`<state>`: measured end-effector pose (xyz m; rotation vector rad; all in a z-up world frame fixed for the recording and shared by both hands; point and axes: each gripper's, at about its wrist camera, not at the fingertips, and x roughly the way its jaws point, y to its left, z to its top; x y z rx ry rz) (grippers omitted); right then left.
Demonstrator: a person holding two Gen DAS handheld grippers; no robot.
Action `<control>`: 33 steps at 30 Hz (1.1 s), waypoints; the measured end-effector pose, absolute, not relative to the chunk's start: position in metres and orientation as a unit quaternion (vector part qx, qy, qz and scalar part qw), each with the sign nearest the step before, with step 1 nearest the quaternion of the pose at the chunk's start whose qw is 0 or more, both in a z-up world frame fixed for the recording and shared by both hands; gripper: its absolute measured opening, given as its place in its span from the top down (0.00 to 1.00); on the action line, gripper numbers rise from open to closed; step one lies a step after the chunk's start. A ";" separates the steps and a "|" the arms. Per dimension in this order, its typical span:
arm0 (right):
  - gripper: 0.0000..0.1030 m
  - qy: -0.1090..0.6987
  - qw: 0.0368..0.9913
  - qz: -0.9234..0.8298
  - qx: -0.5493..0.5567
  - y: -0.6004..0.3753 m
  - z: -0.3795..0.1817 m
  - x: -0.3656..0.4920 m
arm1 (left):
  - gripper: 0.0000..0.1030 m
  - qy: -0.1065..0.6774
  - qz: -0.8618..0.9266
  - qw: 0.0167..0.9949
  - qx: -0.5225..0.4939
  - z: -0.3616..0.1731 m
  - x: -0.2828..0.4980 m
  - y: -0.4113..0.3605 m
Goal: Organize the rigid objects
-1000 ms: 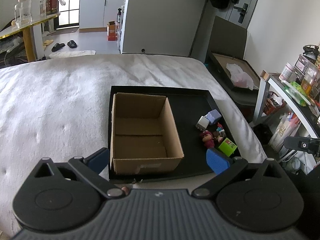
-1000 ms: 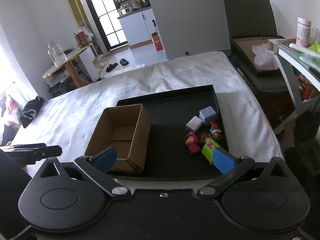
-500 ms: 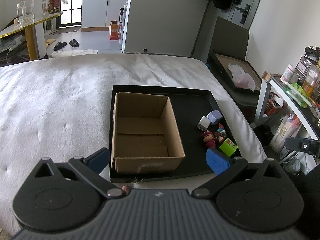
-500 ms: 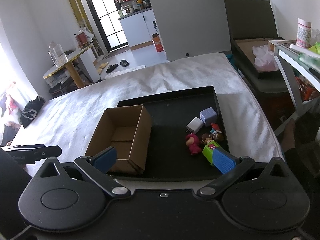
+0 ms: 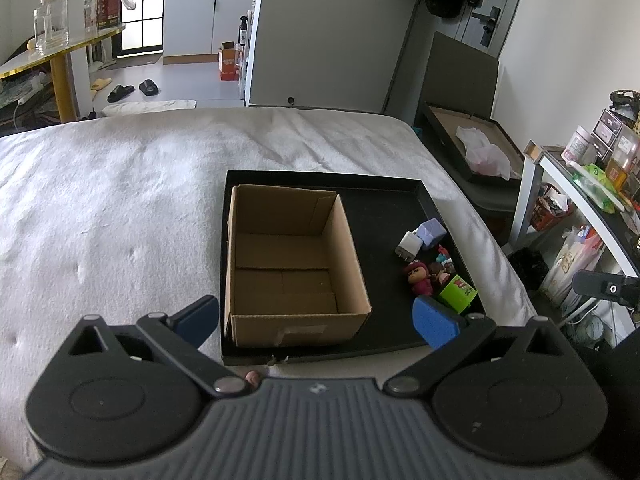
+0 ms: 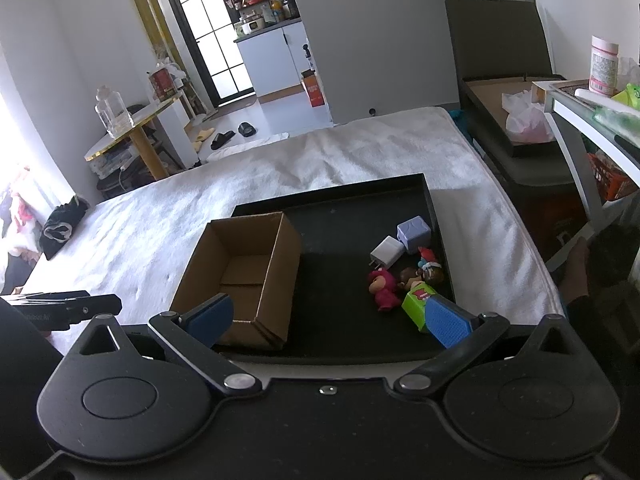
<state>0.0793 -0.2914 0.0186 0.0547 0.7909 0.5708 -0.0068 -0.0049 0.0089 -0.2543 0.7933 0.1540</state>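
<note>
Toys and chargers sit clustered at the black tray's right side, beside the empty cardboard box. Both your left gripper and right gripper hover spread wide, grasping nothing, so you're at the first pick. Next, lower the right one over the green block.

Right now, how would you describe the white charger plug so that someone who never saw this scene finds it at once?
On the white bed lies a black tray with an open cardboard box on its left. Right of the box sits a cluster of small items; the white charger plug is toward its far end, beside a lilac cube. It alone is plain white, with metal prongs.
</note>
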 end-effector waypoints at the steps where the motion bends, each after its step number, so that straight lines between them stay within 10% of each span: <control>1: 0.00 0.380 0.883 0.274 0.027 -0.291 0.018 0.079 | 0.01 0.385 0.075 0.912 -0.124 0.009 -0.007 -0.005; 33: 0.00 0.385 0.882 0.270 0.018 -0.291 0.014 0.086 | 0.01 0.387 0.071 0.912 -0.117 0.008 -0.005 -0.004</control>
